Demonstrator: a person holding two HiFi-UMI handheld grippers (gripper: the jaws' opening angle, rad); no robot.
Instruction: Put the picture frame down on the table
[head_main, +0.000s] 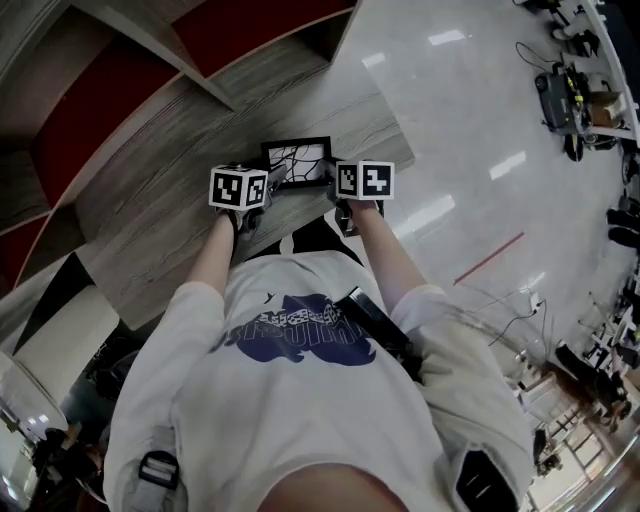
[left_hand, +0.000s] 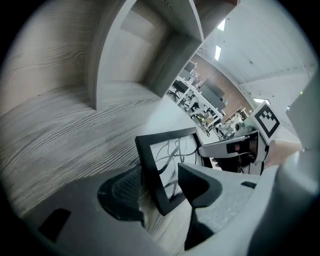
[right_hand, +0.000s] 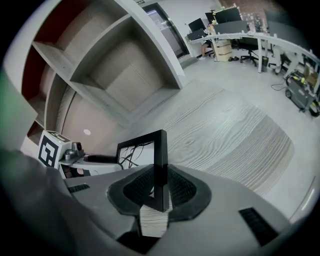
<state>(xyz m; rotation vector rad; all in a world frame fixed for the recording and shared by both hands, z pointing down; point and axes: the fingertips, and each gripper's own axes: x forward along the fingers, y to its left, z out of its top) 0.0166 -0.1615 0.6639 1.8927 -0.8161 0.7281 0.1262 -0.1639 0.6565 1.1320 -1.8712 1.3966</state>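
A black picture frame with a white print of dark curved lines stands nearly upright over the grey wood-grain table, held between both grippers. My left gripper is shut on its left edge. In the left gripper view the frame runs between the jaws of the left gripper. My right gripper is shut on the right edge, and the frame appears edge-on between the pads of the right gripper. The frame's lower edge is close to the tabletop; whether it touches I cannot tell.
A shelf unit with red back panels rises along the table's far left side. The table's right edge drops to a glossy floor. Desks and chairs stand far off. The person's torso fills the near side.
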